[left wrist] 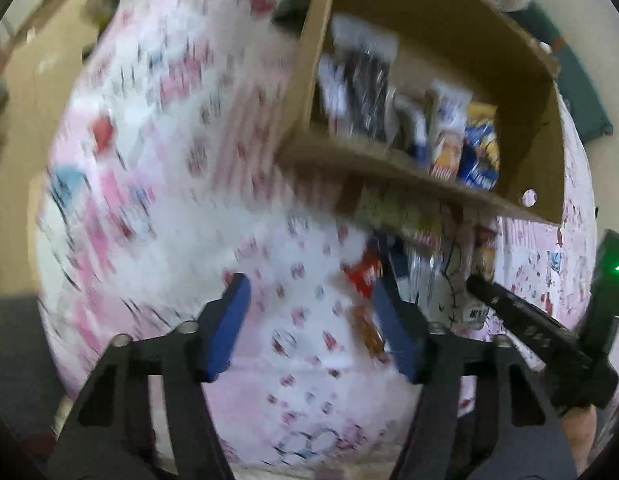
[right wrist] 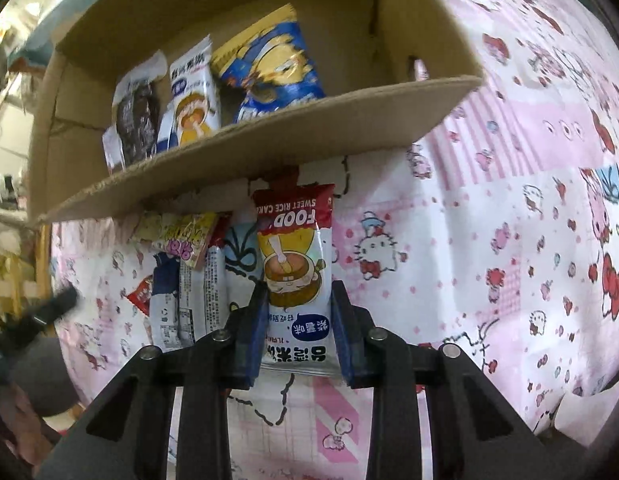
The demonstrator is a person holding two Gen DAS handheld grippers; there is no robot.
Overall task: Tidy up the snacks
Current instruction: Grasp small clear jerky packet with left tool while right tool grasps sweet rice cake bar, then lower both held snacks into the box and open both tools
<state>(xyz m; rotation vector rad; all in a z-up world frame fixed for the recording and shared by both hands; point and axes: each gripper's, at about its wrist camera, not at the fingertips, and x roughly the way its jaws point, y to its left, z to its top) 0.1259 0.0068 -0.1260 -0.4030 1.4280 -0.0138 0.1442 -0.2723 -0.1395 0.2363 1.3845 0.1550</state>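
**Rice-cake packet gripped beside the snack box**

My right view alone shows the cardboard box (right wrist: 269, 128) holding upright packets, and my right gripper (right wrist: 297, 320) clamping the sweet rice cake packet (right wrist: 295, 264). My left gripper (left wrist: 313, 316) stands half-open over cloth, empty.

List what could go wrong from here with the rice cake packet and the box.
1. The right gripper has the sweet rice cake packet by its lower end only; the long free end may flop or catch the cardboard box flap on the way in.
2. Packets already stand upright in the box, such as the blue and yellow bag; pushing another in could topple them.
3. The left gripper is blurred and close to the loose pile; it may scatter packets.
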